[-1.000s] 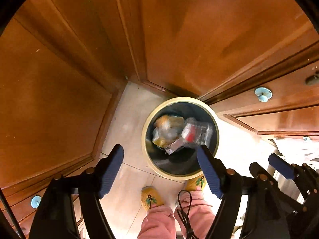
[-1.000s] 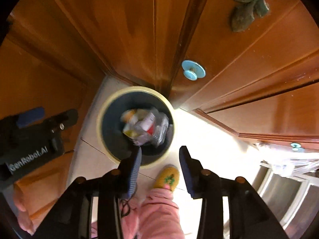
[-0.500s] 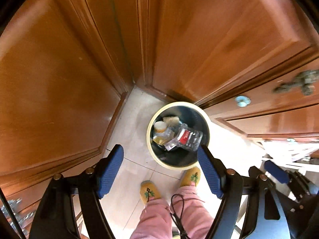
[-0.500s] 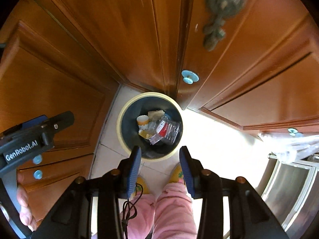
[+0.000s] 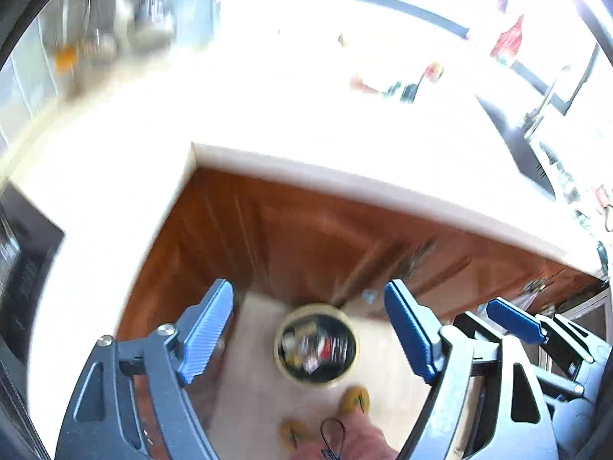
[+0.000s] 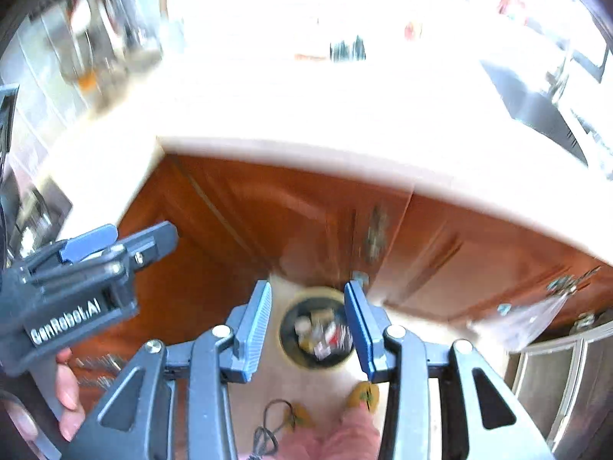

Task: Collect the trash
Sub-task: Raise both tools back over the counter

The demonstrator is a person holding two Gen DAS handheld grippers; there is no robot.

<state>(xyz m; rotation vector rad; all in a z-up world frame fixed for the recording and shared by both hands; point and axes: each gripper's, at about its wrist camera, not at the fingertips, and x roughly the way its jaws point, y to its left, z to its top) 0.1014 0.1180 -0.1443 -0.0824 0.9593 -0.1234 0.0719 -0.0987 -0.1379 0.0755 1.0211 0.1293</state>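
Left gripper (image 5: 308,329) jaws wide, empty; right gripper (image 6: 308,326) jaws narrower, empty. Both high above bin (image 5: 316,345). Risk: counter (image 5: 306,122) blown out, blurred; trash there easily missed.

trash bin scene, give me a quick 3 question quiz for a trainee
1. True or false: the left gripper holds a piece of trash.
2. Where does the trash bin stand? A) on the countertop B) on the floor in the cabinet corner C) in the sink
3. Fill in: the yellow slippers sit on the ____ side of the bin in both views.

Key: 1 false, both grippers are open and empty; 2 B; 3 near
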